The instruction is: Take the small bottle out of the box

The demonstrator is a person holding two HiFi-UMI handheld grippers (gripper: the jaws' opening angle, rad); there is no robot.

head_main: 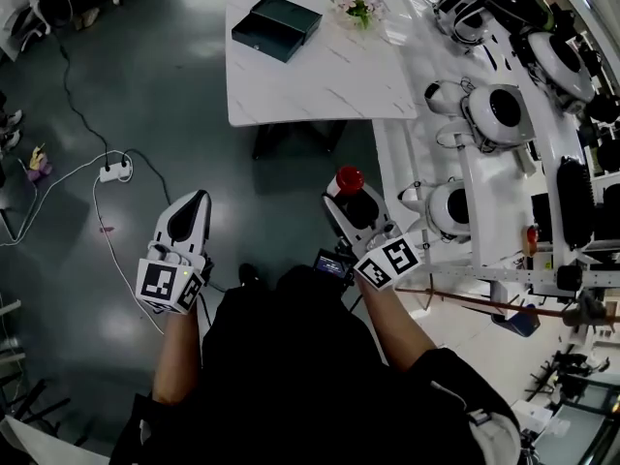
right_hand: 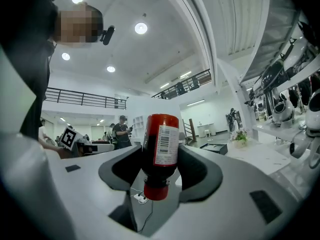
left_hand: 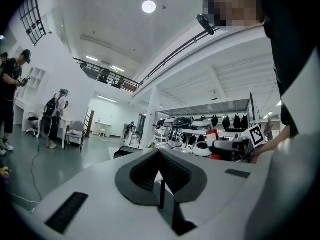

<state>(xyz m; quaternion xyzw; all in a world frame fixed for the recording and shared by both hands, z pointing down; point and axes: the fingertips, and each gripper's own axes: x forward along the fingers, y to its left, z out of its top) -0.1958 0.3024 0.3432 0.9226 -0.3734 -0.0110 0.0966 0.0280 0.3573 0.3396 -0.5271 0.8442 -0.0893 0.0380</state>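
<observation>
White desk is standing well ahead, carrying the dark open box, which is lying well apart from both tongs. Right tongs are clamping the small bottle by its body, red cap toward the camera; judging it out of the box and held clear. Left tongs are sitting closed on nothing, probably idle. Right gripper view is showing the barcode label; head view is showing only a red end.

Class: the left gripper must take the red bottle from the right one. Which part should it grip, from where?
Probably the bottle's base end: it juts past the right gripper, so approach from ahead, closing across the round body. The cap end sits deep between the jaws.
</observation>
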